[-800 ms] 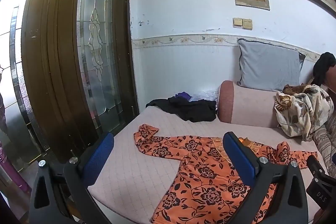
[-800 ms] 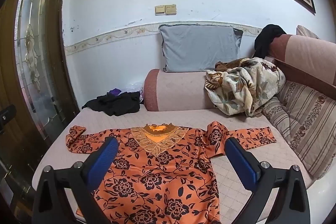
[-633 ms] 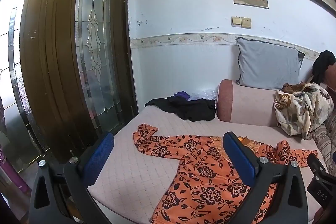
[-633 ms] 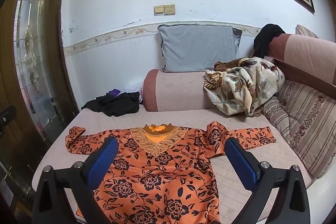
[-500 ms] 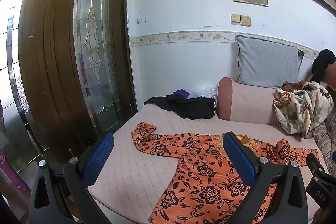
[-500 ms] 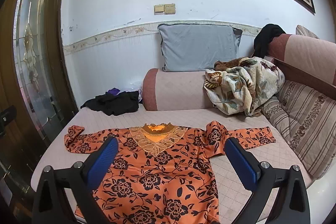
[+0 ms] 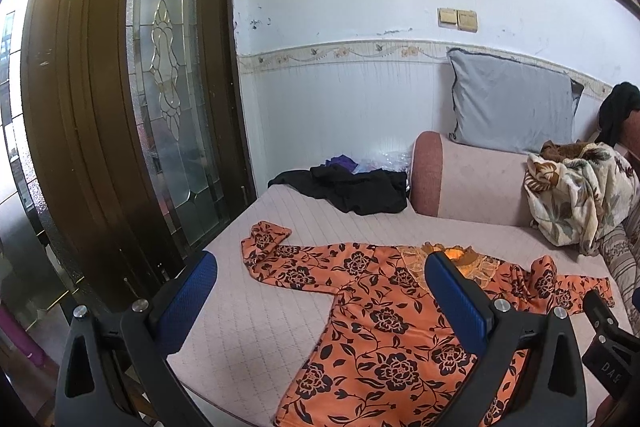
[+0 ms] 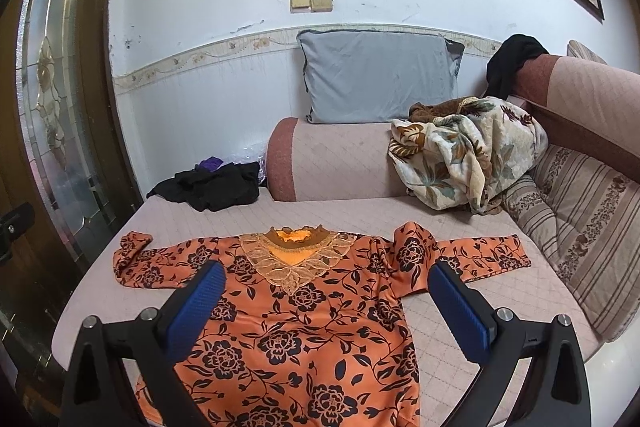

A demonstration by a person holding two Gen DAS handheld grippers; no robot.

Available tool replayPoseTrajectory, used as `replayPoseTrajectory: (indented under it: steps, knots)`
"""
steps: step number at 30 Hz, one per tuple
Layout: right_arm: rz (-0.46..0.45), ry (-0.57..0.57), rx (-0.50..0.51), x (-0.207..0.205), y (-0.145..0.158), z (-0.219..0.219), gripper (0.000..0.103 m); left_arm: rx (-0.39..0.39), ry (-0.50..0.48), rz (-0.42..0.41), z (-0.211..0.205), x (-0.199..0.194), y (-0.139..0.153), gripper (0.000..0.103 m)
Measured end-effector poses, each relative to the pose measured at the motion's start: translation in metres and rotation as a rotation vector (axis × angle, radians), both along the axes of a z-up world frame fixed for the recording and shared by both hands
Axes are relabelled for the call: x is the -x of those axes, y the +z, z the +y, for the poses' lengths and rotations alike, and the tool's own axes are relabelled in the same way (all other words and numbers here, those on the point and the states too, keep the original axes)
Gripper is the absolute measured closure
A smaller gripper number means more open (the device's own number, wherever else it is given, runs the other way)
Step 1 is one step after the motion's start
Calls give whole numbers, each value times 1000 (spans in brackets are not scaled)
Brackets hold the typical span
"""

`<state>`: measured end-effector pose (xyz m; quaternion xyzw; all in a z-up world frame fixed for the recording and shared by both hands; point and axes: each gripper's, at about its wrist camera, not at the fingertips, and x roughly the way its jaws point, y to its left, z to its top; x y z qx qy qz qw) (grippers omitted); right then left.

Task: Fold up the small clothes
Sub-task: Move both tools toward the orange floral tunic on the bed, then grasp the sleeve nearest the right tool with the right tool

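Note:
An orange top with black flowers (image 8: 304, 311) lies flat on the pink quilted sofa seat (image 8: 448, 227), neck with lace collar toward the backrest, both sleeves spread sideways. In the left wrist view the same orange top (image 7: 384, 315) shows from its left sleeve side. My left gripper (image 7: 320, 287) hovers open above the seat near the left sleeve, nothing between its blue pads. My right gripper (image 8: 322, 291) hangs open above the chest of the top, also holding nothing. Neither gripper touches the cloth.
A black garment pile (image 8: 212, 187) with purple cloth sits at the seat's far left corner. A floral blanket (image 8: 464, 155) is heaped at the right, next to a striped cushion (image 8: 588, 227). A grey pillow (image 8: 376, 75) leans on the wall. A wooden glass door (image 7: 120, 107) stands left.
Both views have drifted slightly; the top sits a little lower and nearer in frame. The garment itself has not moved and both grippers stay open.

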<state>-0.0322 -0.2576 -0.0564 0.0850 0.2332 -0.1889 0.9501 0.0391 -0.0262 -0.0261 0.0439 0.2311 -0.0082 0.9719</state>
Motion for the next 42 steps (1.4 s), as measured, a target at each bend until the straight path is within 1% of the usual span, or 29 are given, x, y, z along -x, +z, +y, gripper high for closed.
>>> replayPoseTrajectory:
  steps: [2,3,5,10,13,18,20,24,27,29,31,32,34,36,37,38,39,41,42]
  knots:
    - [6,-5,-11,-5,-4,-5,0,-1,-3,6,-2,-5,-3,0]
    - [28,-8,-22,-6,-6,-7,0,-3,-4,12,-3,-6,-6,0]
    - [39,-10,-25,-11,-9,-10,0,-6,-4,11,-4,-10,-9,0]
    - [44,-8,-38,-19,-15,-15,0,-17,0,27,-9,-19,-15,0]
    - [40,-10,-24,-24,-19,-16,0,-17,-2,29,-15,-24,-19,0]
    - [51,-14,-39,-30,-25,-20,0,-20,-7,37,-22,-30,-24,0]
    - [50,-16,-46,-32,-28,-23,0,-23,-11,44,-27,-35,-30,0]
    - [48,-34,-90,-40,-41,-39,0,-35,-30,106,-42,-53,-52,0]
    - [80,-60,-142,-51,-61,-57,0,-32,-54,187,-59,-76,-82,0]
    - [108,-82,-130,-56,-74,-70,0,-12,-74,238,-70,-90,-101,0]
    - [129,-99,-168,-63,-91,-87,0,7,-100,317,-85,-110,-130,0]
    - [135,-106,-199,-66,-99,-96,0,16,-107,340,-91,-116,-141,0]
    - [148,-118,-262,-72,-119,-116,0,24,-125,428,-109,-136,-176,0]
    - [166,-137,-366,-78,-146,-147,0,19,-131,500,-124,-152,-210,0]
    - [180,-155,-411,-77,-159,-163,0,-8,-130,543,-129,-161,-233,0]
    - [187,-172,-469,-77,-173,-180,1,-15,-137,580,-135,-166,-251,0]
    - [185,-189,-529,-77,-186,-197,1,-26,-145,629,-143,-171,-275,0]
    - [159,-227,-634,-73,-209,-231,1,-57,-155,691,-149,-174,-306,0]
    - [130,-253,-694,-69,-220,-247,1,-81,-162,707,-151,-174,-320,0]
